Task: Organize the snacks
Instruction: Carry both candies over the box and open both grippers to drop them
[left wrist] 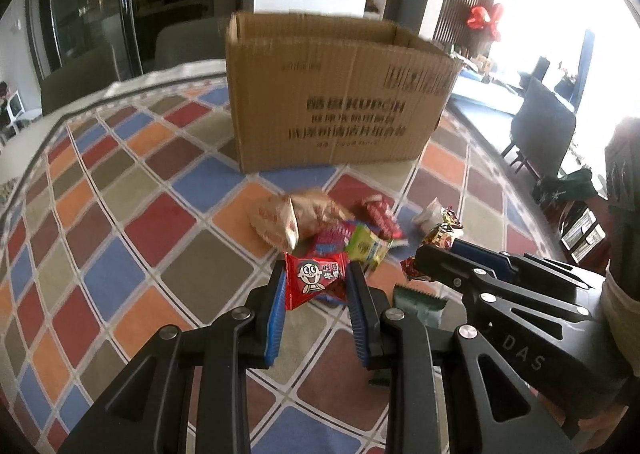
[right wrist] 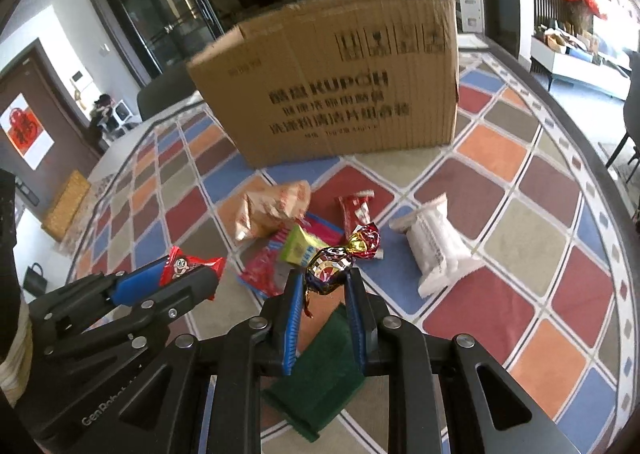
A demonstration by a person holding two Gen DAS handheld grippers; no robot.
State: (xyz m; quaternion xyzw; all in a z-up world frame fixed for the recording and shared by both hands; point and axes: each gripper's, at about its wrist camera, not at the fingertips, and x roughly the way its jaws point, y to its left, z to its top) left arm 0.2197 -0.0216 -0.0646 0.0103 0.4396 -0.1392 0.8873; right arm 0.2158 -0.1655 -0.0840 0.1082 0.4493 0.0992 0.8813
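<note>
One cardboard box point(right wrist: 340, 81), two grippers, each holding a sweet, and six more snack packets on a checked tablecloth point(right wrist: 520, 213).

- the left wrist view looks forward and down along the left gripper point(left wrist: 316, 278), close above the checked tablecloth point(left wrist: 120, 213), facing the cardboard box point(left wrist: 340, 93).
- the right wrist view sits just to its right, along the right gripper point(right wrist: 322, 280), facing the same box point(right wrist: 340, 81).
- both share the snack pile point(left wrist: 320, 225) and each other's gripper.
</note>
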